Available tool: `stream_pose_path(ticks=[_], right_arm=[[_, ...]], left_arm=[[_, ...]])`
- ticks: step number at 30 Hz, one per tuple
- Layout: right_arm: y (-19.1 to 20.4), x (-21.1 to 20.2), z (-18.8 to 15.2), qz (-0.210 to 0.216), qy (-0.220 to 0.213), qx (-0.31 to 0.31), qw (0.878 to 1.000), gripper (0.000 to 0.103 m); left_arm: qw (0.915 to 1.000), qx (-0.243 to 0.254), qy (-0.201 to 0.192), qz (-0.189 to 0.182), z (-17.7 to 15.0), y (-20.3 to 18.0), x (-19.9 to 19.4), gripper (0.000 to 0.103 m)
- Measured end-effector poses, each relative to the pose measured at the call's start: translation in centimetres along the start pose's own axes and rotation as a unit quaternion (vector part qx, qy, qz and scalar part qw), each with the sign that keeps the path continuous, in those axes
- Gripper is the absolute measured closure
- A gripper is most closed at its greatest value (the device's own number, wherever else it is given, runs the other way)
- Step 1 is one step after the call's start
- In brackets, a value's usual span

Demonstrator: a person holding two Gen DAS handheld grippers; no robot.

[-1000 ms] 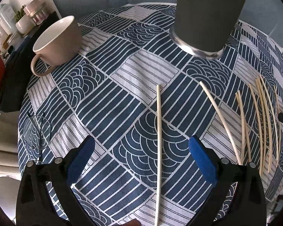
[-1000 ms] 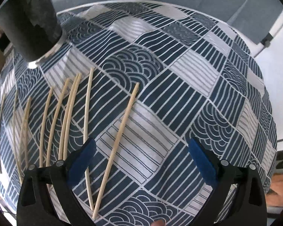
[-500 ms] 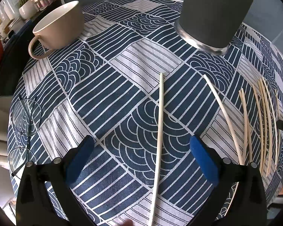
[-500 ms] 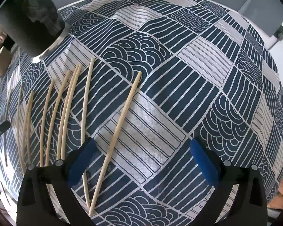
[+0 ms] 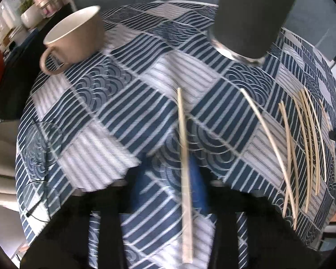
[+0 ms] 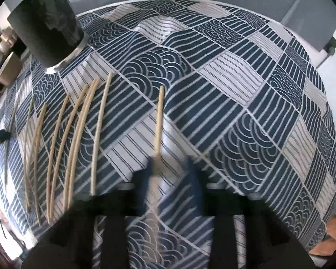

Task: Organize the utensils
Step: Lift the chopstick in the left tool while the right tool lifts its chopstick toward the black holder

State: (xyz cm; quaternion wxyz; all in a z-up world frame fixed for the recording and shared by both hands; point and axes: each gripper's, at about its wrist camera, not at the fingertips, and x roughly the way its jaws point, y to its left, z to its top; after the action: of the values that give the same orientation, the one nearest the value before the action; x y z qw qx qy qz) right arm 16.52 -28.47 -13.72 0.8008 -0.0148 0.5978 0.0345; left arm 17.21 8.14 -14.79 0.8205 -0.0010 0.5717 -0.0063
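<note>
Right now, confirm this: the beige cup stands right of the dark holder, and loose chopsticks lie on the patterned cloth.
Wrong side: the left wrist view shows the beige cup standing left of the dark holder. The loose chopsticks do lie on the patterned cloth.

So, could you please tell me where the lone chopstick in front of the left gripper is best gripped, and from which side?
Take the chopstick around its near half, coming down from above with the fingers of the left gripper astride it. It lies flat on the tablecloth, thin and straight, pointing towards the dark holder, with bare cloth either side before the next chopstick.
</note>
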Motion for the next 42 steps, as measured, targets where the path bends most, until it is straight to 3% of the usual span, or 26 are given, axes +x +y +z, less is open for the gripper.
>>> stream_pose_path(ticks=[1, 3, 9, 16, 31, 42], right_arm=[[-0.5, -0.1, -0.2, 0.002, -0.001, -0.003, 1.000, 0.093], [-0.8, -0.2, 0.1, 0.002, 0.003, 0.002, 1.000, 0.098], [-2.8, -0.5, 0.5, 0.051, 0.032, 0.058, 0.996, 0.099], [-2.4, -3.9, 1.5, 0.092, -0.011, 0.062, 0.994, 0.098], [3.5, -11.8, 10.8, 0.163, -0.134, -0.009, 0.977, 0.098], [7.9, -15.9, 18.1, 0.200, -0.213, -0.048, 0.955, 0.098]], left_arm=[[1.0000, -0.003, 0.005, -0.005, 0.0, 0.8, 0.0, 0.095], [0.9997, -0.005, 0.016, -0.017, 0.1, 1.8, 0.0, 0.097], [0.9984, -0.003, 0.046, -0.033, 0.3, 2.9, -0.2, 0.099], [0.9979, 0.012, 0.039, -0.051, 0.8, 2.1, -2.5, 0.099], [0.9961, 0.022, -0.065, -0.056, 9.7, -0.9, -9.9, 0.099], [0.9823, 0.023, -0.149, -0.110, 17.3, -4.3, -15.4, 0.099]])
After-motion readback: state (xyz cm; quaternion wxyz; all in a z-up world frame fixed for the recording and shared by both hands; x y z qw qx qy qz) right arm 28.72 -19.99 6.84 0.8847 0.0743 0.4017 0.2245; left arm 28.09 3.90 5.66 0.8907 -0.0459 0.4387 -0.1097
